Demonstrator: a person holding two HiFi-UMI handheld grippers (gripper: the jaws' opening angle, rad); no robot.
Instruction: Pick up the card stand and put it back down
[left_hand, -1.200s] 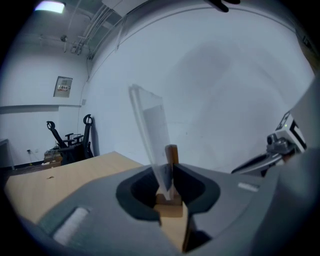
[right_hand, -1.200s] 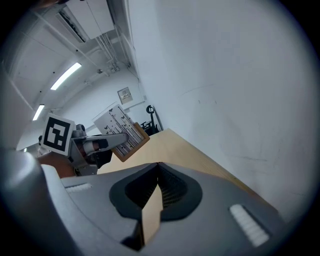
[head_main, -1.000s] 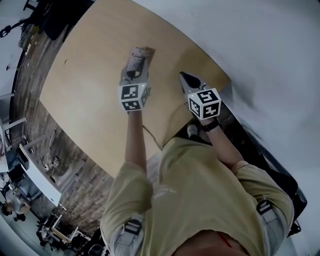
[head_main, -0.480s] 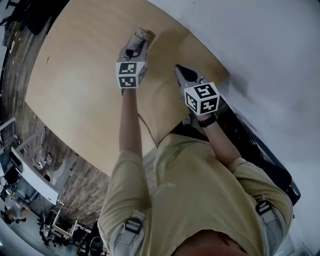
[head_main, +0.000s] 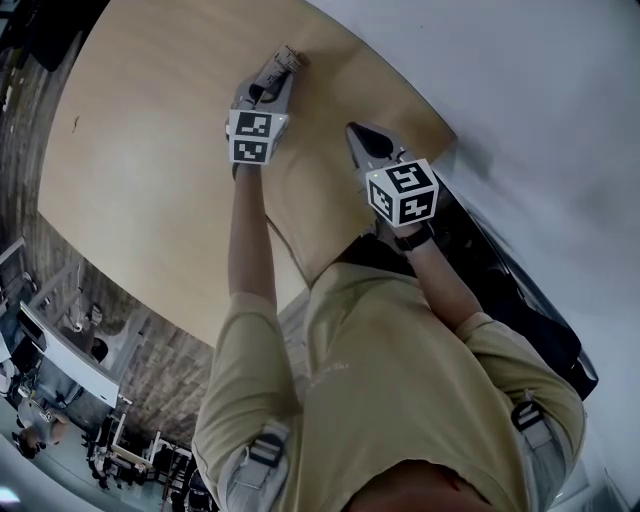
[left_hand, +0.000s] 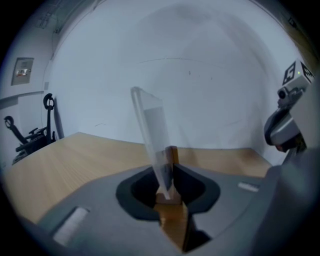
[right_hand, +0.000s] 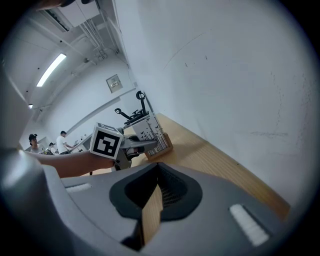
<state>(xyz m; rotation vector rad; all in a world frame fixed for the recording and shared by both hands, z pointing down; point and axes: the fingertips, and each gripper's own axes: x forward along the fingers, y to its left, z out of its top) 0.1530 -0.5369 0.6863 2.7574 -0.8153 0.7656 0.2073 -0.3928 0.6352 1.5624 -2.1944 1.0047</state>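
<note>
In the head view we see the left hand-held gripper (head_main: 266, 90) stretched out over the wooden surface (head_main: 150, 160), toward the far edge by the white wall (head_main: 520, 80). The card stand (head_main: 282, 65) sits right at this gripper's tips and juts beyond them toward the wall. The right hand-held gripper (head_main: 358, 136) is nearby on the right, apart from the stand, with its tips drawn to a point above the surface.

In the left gripper view we find the jaws pinching the stand's wooden base (left_hand: 170, 167) from both sides. The clear panel (left_hand: 150, 135) rises from the base between the jaws and leans toward the left of the picture, with the wall behind it. The surface runs on beneath and beyond. At the right edge the other gripper shows with its marker cube (left_hand: 296, 74), well clear of the stand.

In the right gripper view we see its own jaws pressed together at the tips with nothing between them. Beyond them, to the left, the left gripper holds the stand by its base, and a printed card in the panel faces us. The base is low, down at the surface near the wall. We cannot tell whether it touches the wood or hangs just above it. A person (right_hand: 62, 141) stands far off in the background.
</note>
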